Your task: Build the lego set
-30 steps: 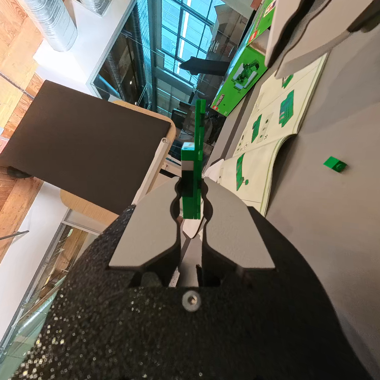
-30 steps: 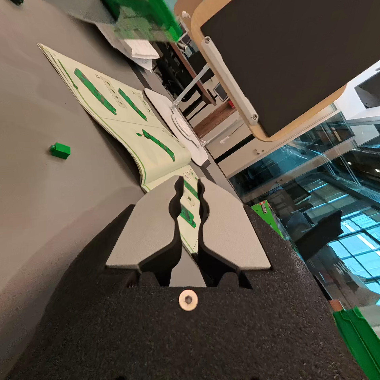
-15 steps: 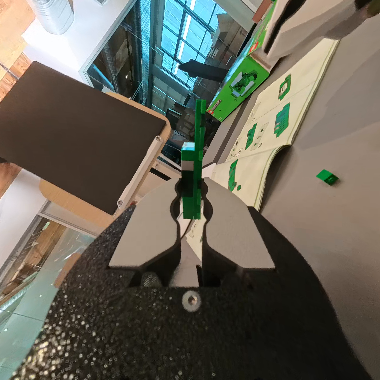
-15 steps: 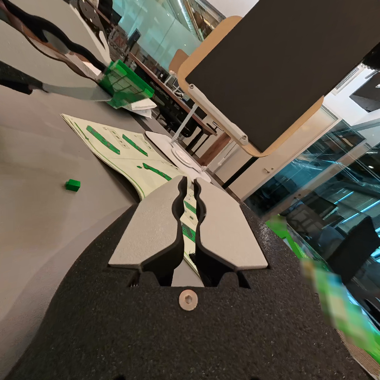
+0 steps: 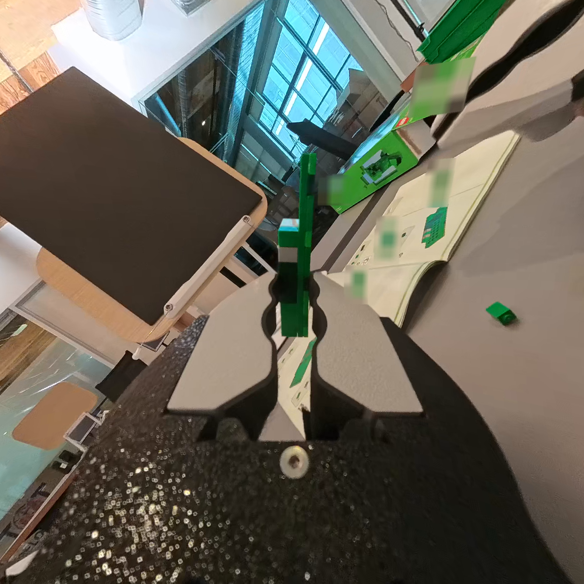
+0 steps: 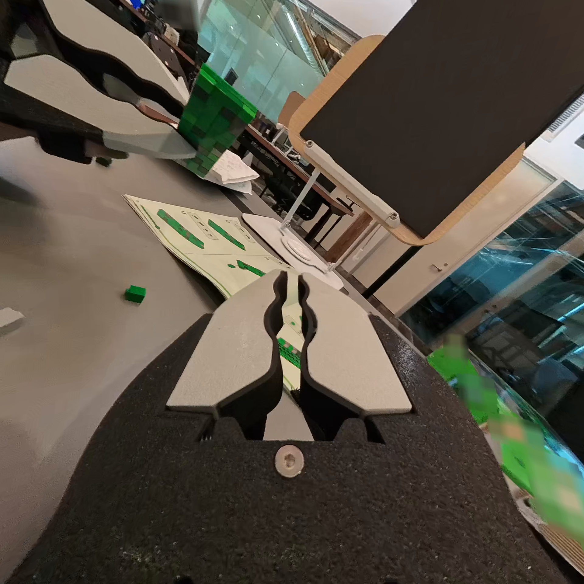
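My left gripper (image 5: pixel 292 281) is shut on a flat green lego build (image 5: pixel 298 252) made of green, grey and dark pieces, held edge-on above the grey table. In the right wrist view the left gripper (image 6: pixel 177 139) shows at upper left with the same build (image 6: pixel 218 117) seen face-on. My right gripper (image 6: pixel 292 278) is nearly shut and empty, with a thin gap between its tips, above the open instruction booklet (image 6: pixel 202 237). A small loose green brick (image 6: pixel 135 294) lies on the table; it also shows in the left wrist view (image 5: pixel 501 313). The right gripper (image 5: pixel 518 104) blurs at top right there.
The booklet (image 5: pixel 442 227) lies open on the grey table (image 5: pixel 505 395). A green set box (image 5: pixel 379 170) stands behind it. A dark panel on a white stand (image 6: pixel 442 110) rises at the table's far edge, its white base (image 6: pixel 294 246) next to the booklet. A grey piece (image 6: pixel 9 317) lies at left. The grippers' ends are close to 12 cm from one another. Left tips and right tips are each some 11 cm from the small loose green brick (image 6: pixel 135 294). My left wrist view (image 5: pixel 503 310) looks at it from another angle.
My right gripper has swung and tipped, so the left gripper and its build now sit larger at upper left in its view. My left gripper has kept its hold while turning slightly.
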Demonstrator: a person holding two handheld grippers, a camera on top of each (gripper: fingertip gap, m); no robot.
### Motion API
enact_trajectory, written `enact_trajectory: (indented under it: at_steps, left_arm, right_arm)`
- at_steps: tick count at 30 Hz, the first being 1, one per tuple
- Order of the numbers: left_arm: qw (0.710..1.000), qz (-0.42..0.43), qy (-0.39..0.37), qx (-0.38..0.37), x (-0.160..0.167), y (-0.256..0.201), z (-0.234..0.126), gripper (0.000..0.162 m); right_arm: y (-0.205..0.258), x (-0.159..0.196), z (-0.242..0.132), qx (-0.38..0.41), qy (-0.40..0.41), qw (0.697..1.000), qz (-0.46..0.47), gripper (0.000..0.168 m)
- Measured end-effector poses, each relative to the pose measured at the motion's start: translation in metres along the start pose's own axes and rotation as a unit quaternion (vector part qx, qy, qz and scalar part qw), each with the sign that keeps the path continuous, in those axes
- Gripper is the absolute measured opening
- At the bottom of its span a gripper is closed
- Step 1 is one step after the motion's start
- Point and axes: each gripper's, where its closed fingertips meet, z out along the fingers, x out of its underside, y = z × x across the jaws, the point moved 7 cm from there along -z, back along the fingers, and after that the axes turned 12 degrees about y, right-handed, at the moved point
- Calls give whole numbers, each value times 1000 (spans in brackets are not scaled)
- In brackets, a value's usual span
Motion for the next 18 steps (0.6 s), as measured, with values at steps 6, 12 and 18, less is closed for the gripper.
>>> enact_trajectory:
  at_steps: [6, 12, 18]
  left_arm:
    - [999, 36, -8, 15, -6, -9, 3, 17]
    - [997, 65, -3, 34, -14, -19, 2, 17]
    - [994, 100, 8, 32, -18, -26, 2, 17]
  right_arm:
    - [7, -12, 2, -38, -25, 999, 30, 11]
    - [26, -40, -3, -157, -67, 978, 122, 28]
    - [21, -43, 7, -226, -39, 922, 313, 69]
